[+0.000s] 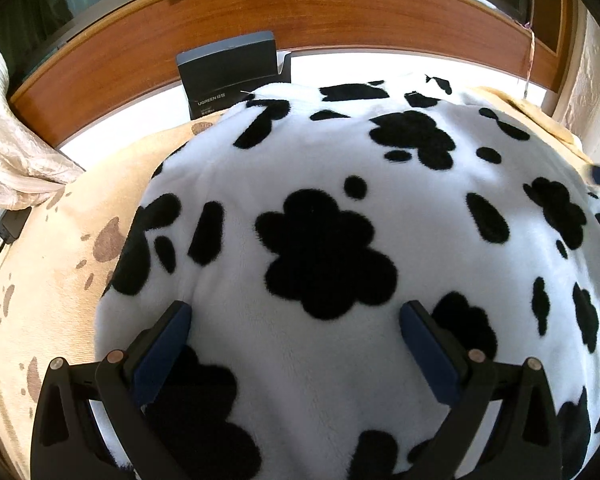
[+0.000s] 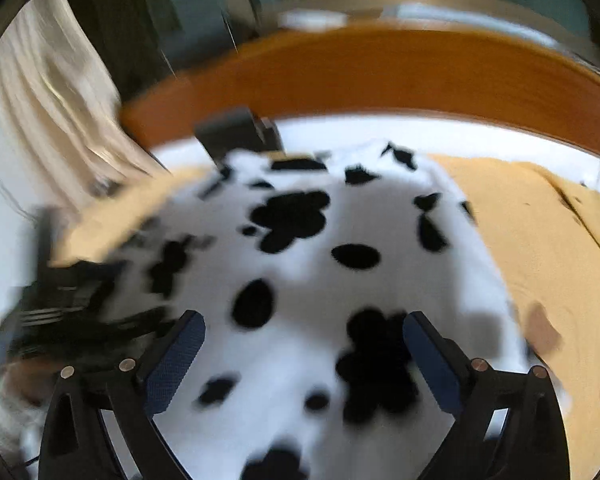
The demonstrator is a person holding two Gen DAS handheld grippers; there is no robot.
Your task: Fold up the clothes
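A cow-print fleece (image 1: pixel 340 208) is lying spread over a tan blanket (image 1: pixel 52 280) on a white table (image 1: pixel 112 136), reaching close to the far edge where a wooden rail (image 1: pixel 300 12) is running across. A dark box (image 1: pixel 228 68) is standing at that far edge, just behind the fleece's far left corner.

The left gripper (image 1: pixel 296 316) is hanging over the near part of the fleece with its jaws standing wide apart and nothing between the pads. The right gripper (image 2: pixel 304 328) is likewise gaping wide over the fleece, holding nothing; its view is blurring, so finer detail there cannot be told.

As for progress, the fleece is showing as one broad, fairly flat panel with a straight right edge, tan blanket lying bare beside it. That may be a fold already laid, though the layers are not showing clearly. It is still looking large, so further folds are probably remaining, starting with taking hold of an edge or corner.
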